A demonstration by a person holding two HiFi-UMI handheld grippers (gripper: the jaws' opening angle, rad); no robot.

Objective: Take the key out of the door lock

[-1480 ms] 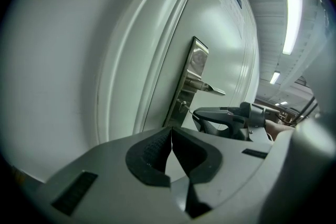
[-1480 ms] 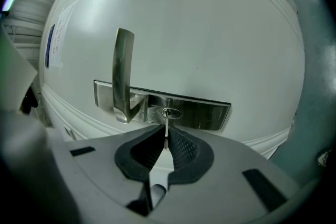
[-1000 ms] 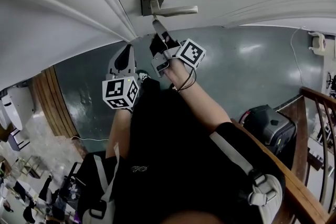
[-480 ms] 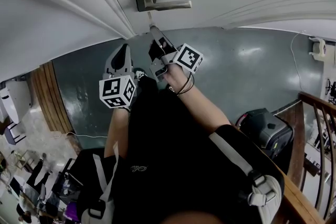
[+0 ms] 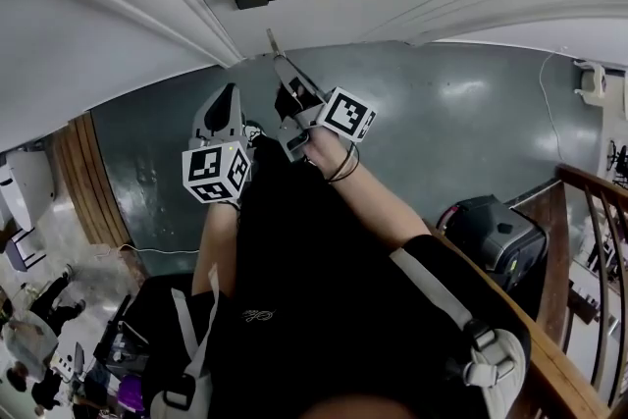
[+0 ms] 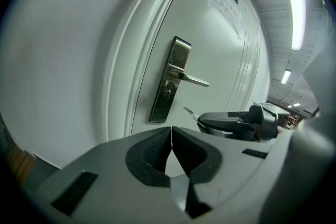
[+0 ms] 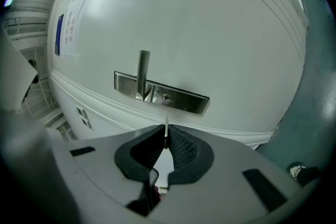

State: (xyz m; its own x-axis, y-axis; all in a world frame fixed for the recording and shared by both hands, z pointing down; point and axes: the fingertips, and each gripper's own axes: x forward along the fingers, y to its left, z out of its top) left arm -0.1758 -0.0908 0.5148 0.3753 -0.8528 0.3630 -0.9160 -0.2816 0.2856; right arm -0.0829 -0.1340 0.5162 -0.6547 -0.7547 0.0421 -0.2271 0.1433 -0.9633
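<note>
While it fills the space ahead, door: white and panelled, straight in front of the right gripper and ahead of the left gripper.
Floor: glossy grey-green, below both grippers in the head view.
Lock plate: long brushed metal plate on the door. It lies dead ahead of the right gripper's tips and apart from them. From the left gripper it lies ahead and just left of the jaw line.
Lever handle: silver, on the upper part of the plate. It points toward the right gripper's side as seen from the left gripper.
Right gripper: jaws pinched on the key, with the ribbed pads pressing its flat sides. It sits beside the left gripper and reaches nearer the door.
Left gripper: jaws closed, pads meeting with nothing between them. It sits just left of the right gripper and a little farther back from the door.
Keyhole: small dark slot in the plate, in line with the right gripper's tips, with nothing in it.
Key: thin and silvery, with its blade sticking out past the right gripper's tips toward the door. It is clear of the keyhole and not touching the plate, ahead and to the right of the left gripper's jaws.
</note>
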